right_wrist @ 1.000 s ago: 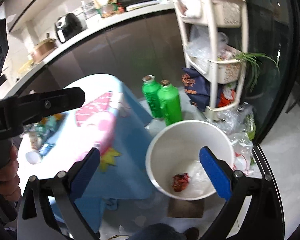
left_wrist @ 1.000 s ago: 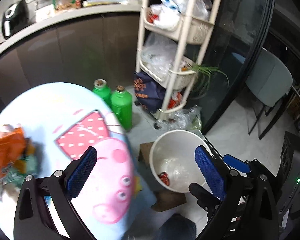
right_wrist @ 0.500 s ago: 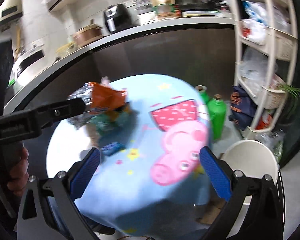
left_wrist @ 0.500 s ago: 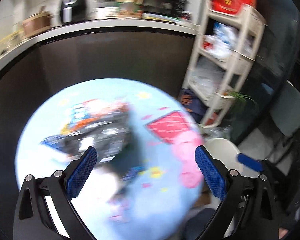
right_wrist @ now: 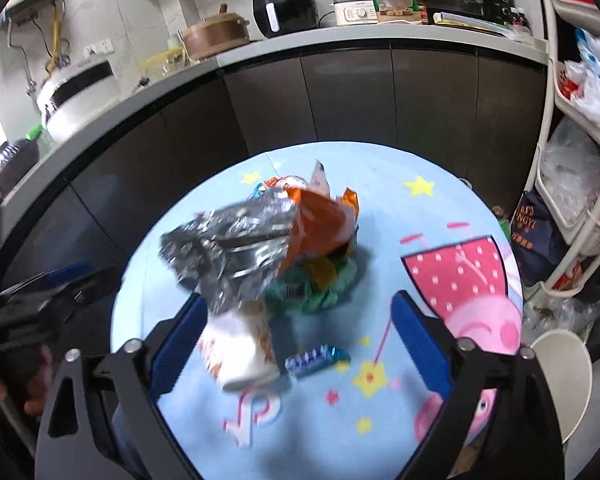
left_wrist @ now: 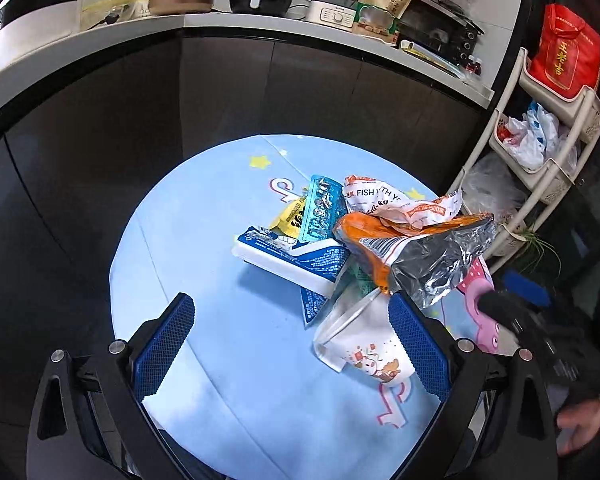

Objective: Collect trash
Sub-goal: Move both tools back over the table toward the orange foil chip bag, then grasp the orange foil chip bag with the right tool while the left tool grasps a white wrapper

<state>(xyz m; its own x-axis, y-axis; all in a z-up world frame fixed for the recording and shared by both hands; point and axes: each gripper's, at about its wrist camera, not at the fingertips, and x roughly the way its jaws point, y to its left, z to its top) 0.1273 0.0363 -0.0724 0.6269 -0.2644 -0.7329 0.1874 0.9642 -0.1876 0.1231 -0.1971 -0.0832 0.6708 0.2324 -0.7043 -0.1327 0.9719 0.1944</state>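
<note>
On the desk [left_wrist: 204, 240], both grippers' fingers stand apart and have just been closing a little, empty: the left gripper [left_wrist: 290, 350] beside the tipped paper cup [left_wrist: 364, 344], light and crushable, best pinched across its rim. The foil-lined orange bag [left_wrist: 416, 252] looks crinkly, slippery and weightless. Only the right gripper [right_wrist: 300, 340] view shows the small blue wrapper [right_wrist: 314, 358] and white bin [right_wrist: 564, 376].

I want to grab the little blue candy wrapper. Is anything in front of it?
No. The blue candy wrapper lies bare on the tablecloth between the right gripper's open fingers, beside the paper cup. Nothing visible covers it.
</note>
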